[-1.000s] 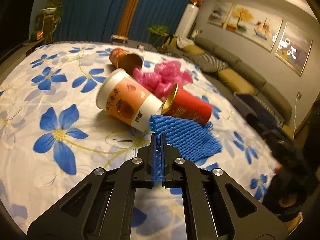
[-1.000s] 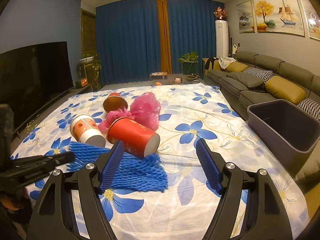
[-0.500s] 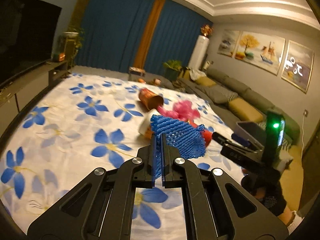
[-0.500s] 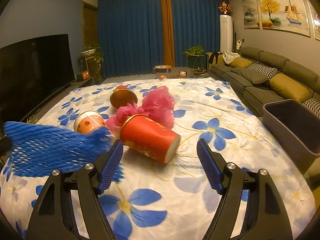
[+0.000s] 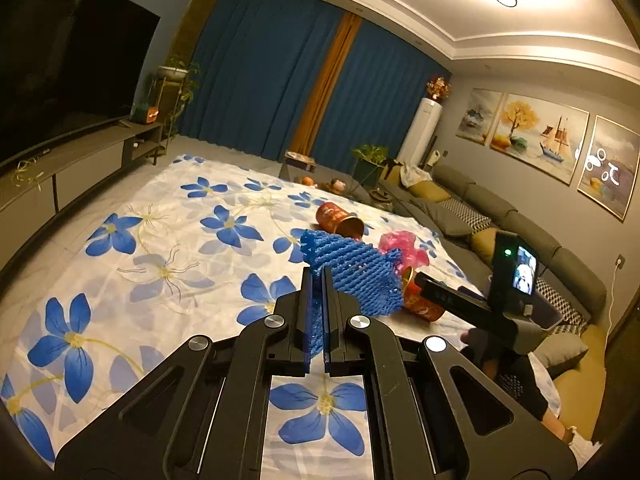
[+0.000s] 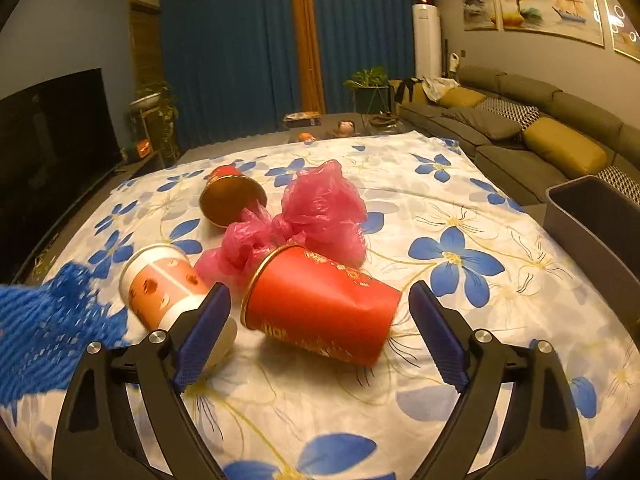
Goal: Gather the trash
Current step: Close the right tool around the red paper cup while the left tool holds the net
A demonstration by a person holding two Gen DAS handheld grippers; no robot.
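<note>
The left gripper (image 5: 316, 312) is pressed together on one edge of a blue foam net (image 5: 352, 276), which hangs clear of the sheet (image 5: 160, 232) so it can be carried away as trash; gripping a thin edge is enough for something this light and floppy. In the right wrist view the same net fills the lower left corner as a blurred blue mass. The right gripper (image 6: 320, 320) is spread wide, its jaws having just opened further, and nothing is between the pads yet. It points at a red cup (image 6: 320, 308) lying on its side on the flowered sheet, with the open gold-rimmed mouth turned toward the left; the wide spread looks meant to straddle the cup's body. Just beside it on the left lies a white and orange cup (image 6: 160, 284), also tipped over, partly behind the left finger of that gripper. A crumpled pink bag (image 6: 304, 224) touches the red cup's far side, and a brown cup (image 6: 228, 200) lies beyond, its mouth facing the camera. A dark bin (image 6: 592, 216) stands at the right edge, off the sheet, probably where everything is headed. 4 items remain on the sheet, so the task is at an early stage.
</note>
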